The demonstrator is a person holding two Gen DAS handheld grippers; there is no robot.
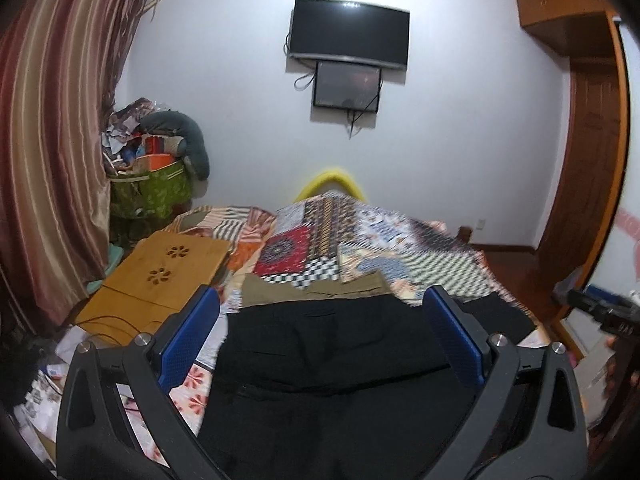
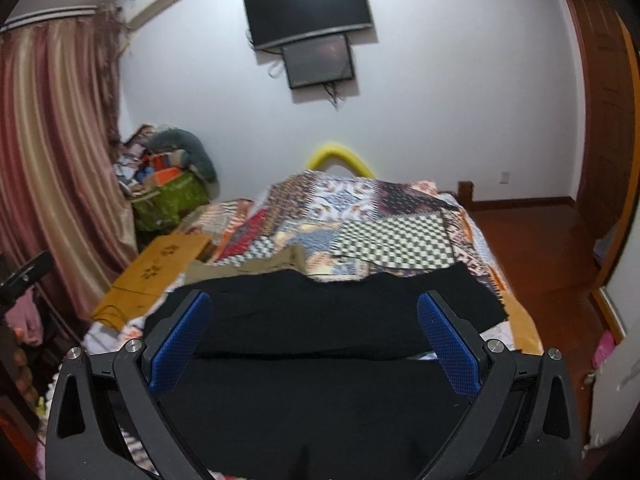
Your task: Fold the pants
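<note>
Both sets spread wide, gripping nothing: left tongs (image 1: 320, 336) and right tongs (image 2: 314, 332) hover over the black pants (image 2: 320, 320) lying flat on the bed (image 2: 396, 236). Looks like pre-grasp; next I'd pinch an edge.

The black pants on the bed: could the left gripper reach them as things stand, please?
Probably yes: the left gripper is open above the black pants, and nothing lies between its fingers and the cloth.

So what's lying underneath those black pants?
The black pants lie on a patchwork quilt covering the bed. A khaki garment pokes out from under their far edge; how far it extends beneath is hidden.
</note>
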